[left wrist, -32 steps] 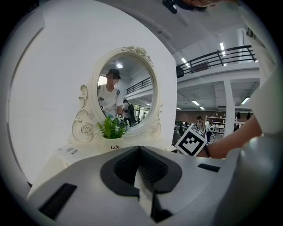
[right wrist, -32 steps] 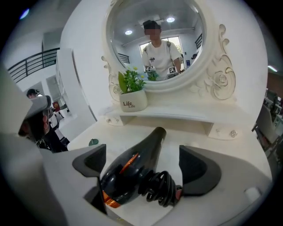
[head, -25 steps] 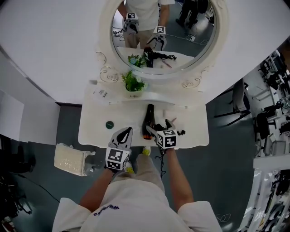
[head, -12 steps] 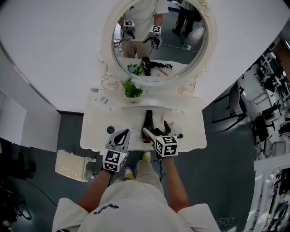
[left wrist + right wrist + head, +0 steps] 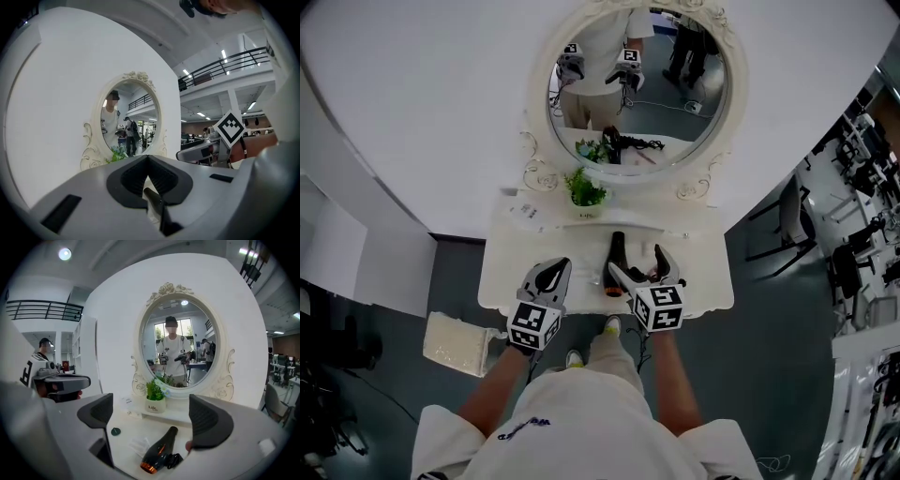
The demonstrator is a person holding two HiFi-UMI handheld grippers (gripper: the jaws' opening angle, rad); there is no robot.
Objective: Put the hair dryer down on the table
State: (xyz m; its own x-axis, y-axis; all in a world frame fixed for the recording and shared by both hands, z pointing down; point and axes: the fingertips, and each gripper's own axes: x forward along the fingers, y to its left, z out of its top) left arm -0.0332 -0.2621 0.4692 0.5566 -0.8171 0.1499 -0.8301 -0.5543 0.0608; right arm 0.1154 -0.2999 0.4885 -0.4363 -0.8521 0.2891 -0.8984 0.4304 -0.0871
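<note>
A white dressing table [image 5: 506, 267] stands against a curved white wall [image 5: 412, 112] on a grey floor, with a pale bundle [image 5: 455, 342] lying on the floor at its left. At the table's near edge, the left gripper [image 5: 558, 270] is held over the left half of the top; its jaws are together, with nothing between them. The right gripper [image 5: 636, 262] is held over the right half; its jaws are wide apart and empty. The hair dryer [image 5: 618, 251] lies flat on the table top, between the two grippers and just beside the right one, apart from both jaws. Its black body runs front to back, with the orange-ringed end toward the near edge. A black cord [image 5: 174, 460] is bunched beside that end. A small dark disc [image 5: 115, 431] lies on the top to the left. Farther back, a potted plant [image 5: 586, 187] in a white pot stands on a raised shelf. Behind it, an oval mirror [image 5: 633, 94] in an ornate white frame reflects the person and both grippers.
</note>
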